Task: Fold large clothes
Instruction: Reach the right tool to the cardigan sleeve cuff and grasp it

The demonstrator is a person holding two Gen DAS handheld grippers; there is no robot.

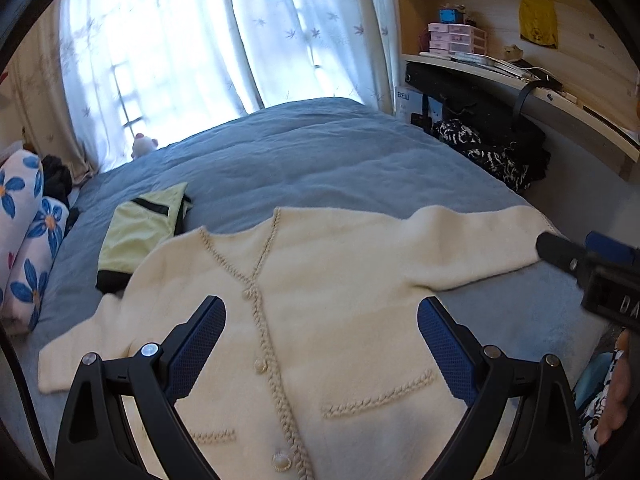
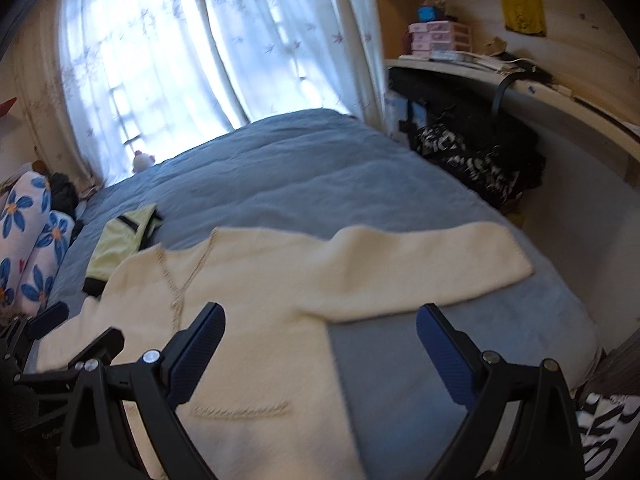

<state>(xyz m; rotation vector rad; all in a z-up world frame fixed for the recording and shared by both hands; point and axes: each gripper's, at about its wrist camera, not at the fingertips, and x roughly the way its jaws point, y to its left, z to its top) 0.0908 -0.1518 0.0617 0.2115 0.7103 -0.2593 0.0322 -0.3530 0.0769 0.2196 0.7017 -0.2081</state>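
Across the left wrist view, a cream knitted cardigan with braided trim and round buttons [image 1: 320, 320] lies front up and spread flat on the blue-grey quilted bed cover [image 1: 320, 152]. Both sleeves extend sideways, one toward the left edge of the bed, one toward the right. The left gripper [image 1: 322, 344] hovers above the button placket with its blue-padded fingers [image 1: 200, 344] set wide apart; nothing is between them. A folded pale green garment with black trim [image 1: 140, 232] rests on the bed just beyond the cardigan's left shoulder, partly overlapped by it. Part of the right gripper [image 1: 560, 254] enters from the right edge, its tip at the cuff of the right sleeve; from this angle its opening cannot be judged. Blue-flowered white pillows [image 1: 24, 232] sit at the left side, sheer patterned curtains [image 1: 180, 40] hang behind the bed, and a wooden desk with shelves [image 1: 520, 80] stands at the right.

From the right wrist view, slightly blurred, the cardigan [image 2: 260, 300] occupies the near half of the bed cover [image 2: 300, 168], with the right sleeve running out toward the bed's right edge. The right gripper [image 2: 320, 344] is held above the junction of sleeve and body, fingers [image 2: 440, 348] spread wide, gripping nothing. The left gripper [image 2: 60, 332] shows at the lower left over the other sleeve. The green garment [image 2: 120, 240] lies beyond the collar.
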